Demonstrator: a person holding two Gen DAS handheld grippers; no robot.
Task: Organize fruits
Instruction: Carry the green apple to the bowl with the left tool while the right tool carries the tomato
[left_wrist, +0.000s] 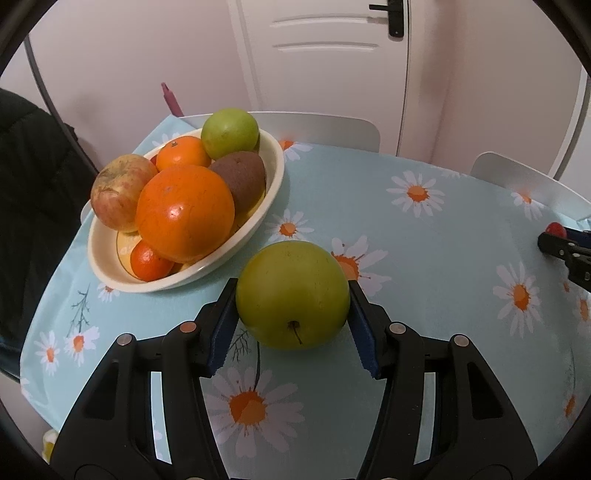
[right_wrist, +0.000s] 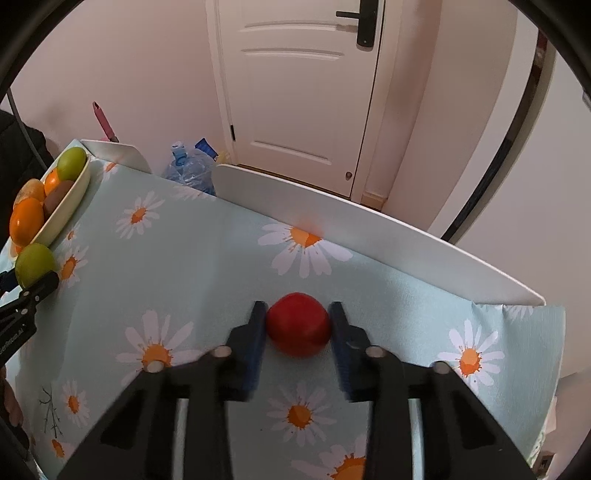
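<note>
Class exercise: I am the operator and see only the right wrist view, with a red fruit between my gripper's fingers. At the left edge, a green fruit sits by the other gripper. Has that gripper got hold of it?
Observer: Yes. The left gripper has a pad pressed against each side of the green apple, which is just beside the bowl.
Operator: Which way does its stem point?
Observer: Toward the left wrist camera, low on the apple's near face.
</note>
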